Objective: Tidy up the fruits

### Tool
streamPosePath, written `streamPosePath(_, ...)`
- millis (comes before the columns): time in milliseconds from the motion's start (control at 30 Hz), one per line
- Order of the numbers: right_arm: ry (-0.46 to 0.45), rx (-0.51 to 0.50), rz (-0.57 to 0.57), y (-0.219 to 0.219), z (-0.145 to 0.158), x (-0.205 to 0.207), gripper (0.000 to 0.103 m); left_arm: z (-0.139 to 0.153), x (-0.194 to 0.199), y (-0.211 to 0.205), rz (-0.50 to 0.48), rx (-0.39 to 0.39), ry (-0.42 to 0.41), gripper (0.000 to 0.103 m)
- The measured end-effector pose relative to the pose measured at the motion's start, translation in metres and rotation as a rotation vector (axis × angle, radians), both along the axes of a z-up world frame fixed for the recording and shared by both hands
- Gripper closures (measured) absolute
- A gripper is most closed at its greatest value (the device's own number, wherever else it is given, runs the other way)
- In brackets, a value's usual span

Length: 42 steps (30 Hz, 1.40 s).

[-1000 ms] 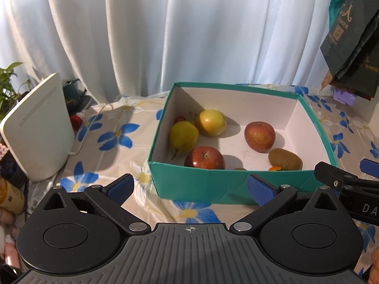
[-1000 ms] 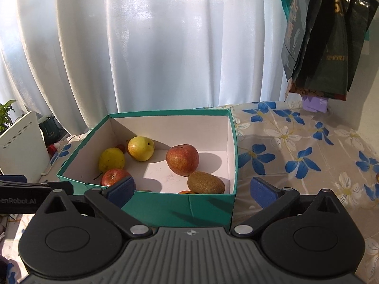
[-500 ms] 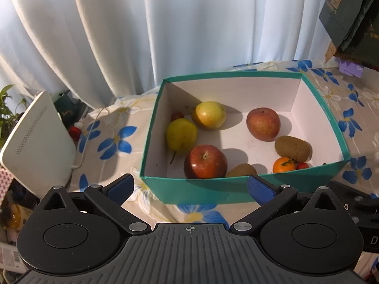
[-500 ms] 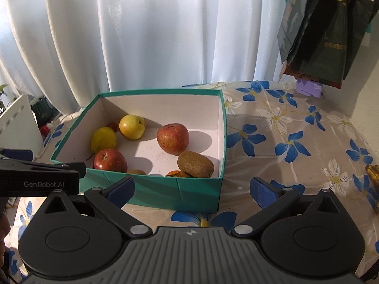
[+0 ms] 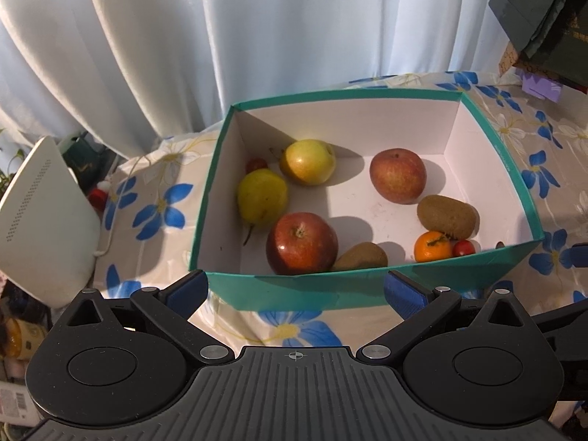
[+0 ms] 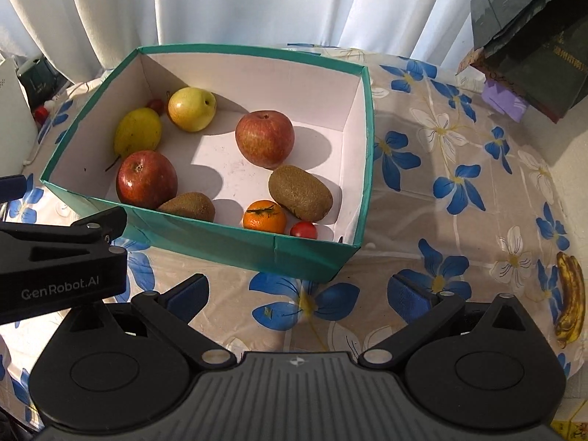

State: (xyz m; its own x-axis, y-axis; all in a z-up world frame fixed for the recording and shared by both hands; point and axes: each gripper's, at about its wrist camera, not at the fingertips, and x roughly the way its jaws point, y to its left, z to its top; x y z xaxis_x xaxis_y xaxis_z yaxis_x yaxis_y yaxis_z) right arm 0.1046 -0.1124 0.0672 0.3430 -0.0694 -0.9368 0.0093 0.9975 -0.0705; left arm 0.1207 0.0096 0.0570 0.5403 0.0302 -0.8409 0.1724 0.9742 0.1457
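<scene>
Both of my hand-held grippers hang above the near edge of the teal box, empty. My left hand-held gripper has its jaws spread wide, nothing between them; my right hand-held gripper is likewise spread and holds nothing. I'd say they sit high and back so that the cameras take in the whole box before a pick.

The fruit is all inside the box on the floral bench, except one. On the left side are the yellow pear, the yellow apple and a small red fruit tucked behind them. The dark red apple is at the near wall with a kiwi touching it. The paler red apple stands apart mid-box. On the right are the bigger kiwi, the mandarin and a cherry tomato, close together. Kinds are mixed, so sorting is not done, I judge.

A spotty banana lies on the bench well right of the box, seemingly left out; it is likely the right gripper's job.

Writing: "GenRobot.AI" is on the left gripper's body as seen from the right wrist. The dark bags hanging at top right carry print too small to read. A white device stands left of the box.
</scene>
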Motion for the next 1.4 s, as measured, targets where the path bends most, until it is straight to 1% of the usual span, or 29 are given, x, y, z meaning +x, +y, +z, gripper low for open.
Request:
streamPosePath(133,0.038,-0.027,0.024,0.005,-0.005,0.007,0.0,-0.004,0.004,-0.003,-0.005,0.003,0.022,0.0)
streamPosePath(233,0.052,-0.03,0.02,0.005,-0.009,0.011,0.0,-0.006,0.009,-0.002,-0.002,-0.025,0.054,0.0)
streamPosePath(300,0.061,-0.031,0.015,0.004,-0.011,0.014,0.0,-0.007,0.012,-0.002,-0.003,-0.033,0.061,0.0)
streamPosePath(467,0.062,-0.025,0.016,0.004,-0.013,0.018,0.0,-0.011,0.018,-0.005,-0.003,-0.02,0.067,0.0)
streamPosePath(600,0.069,-0.012,0.015,0.003,-0.016,0.022,0.0,-0.011,0.022,-0.006,-0.011,-0.039,0.087,0.0)
streamPosePath(767,0.093,0.005,0.014,0.002,-0.022,0.025,0.0,-0.013,0.024,-0.006,-0.007,-0.044,0.108,0.0)
streamPosePath(1400,0.106,-0.004,0.024,0.004,-0.025,0.027,0.0,-0.014,0.025,-0.006,-0.006,-0.038,0.117,0.0)
